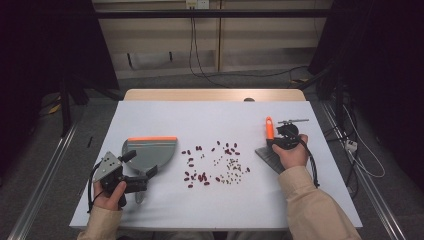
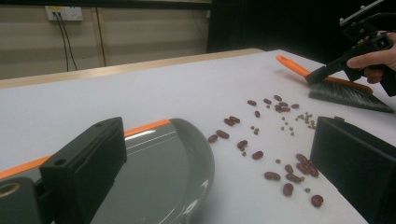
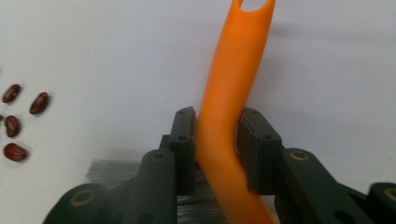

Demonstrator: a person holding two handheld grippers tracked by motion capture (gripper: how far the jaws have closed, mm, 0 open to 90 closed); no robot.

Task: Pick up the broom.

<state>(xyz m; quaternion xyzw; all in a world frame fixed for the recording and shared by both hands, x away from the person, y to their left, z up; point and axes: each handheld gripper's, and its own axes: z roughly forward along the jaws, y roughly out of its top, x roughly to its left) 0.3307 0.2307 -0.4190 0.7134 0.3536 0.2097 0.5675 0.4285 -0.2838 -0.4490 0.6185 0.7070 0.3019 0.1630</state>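
In the right gripper view the two black jaws of the right gripper (image 3: 218,140) are closed snugly on the curved orange plastic handle of the small hand brush (image 3: 229,116), one pad on either side of it, with the grey bristles (image 3: 116,170) fanned out on the table just below. From the high view the same brush (image 1: 269,145) lies at the right of the white table top (image 1: 210,117), its handle pointing away from the person and its bristle end turned toward the spill. The left gripper (image 1: 136,182) has its jaws spread wide in its own view and grips nothing; they straddle the near edge of the grey plastic dustpan with an orange lip (image 1: 149,151), which rests flat at the left. Between the two tools lie the scattered dark red kidney beans and small greenish beans (image 1: 215,162), loose on the surface, none yet in the pan. The step in hand appears to be the taking-up of the tools: brush secured, pan not yet held. The next move likely calls for closing the left jaws on the pan's handle, then lifting the brush and drawing the beans leftward toward the orange lip. No brand, label or legible writing can be made out on any item.
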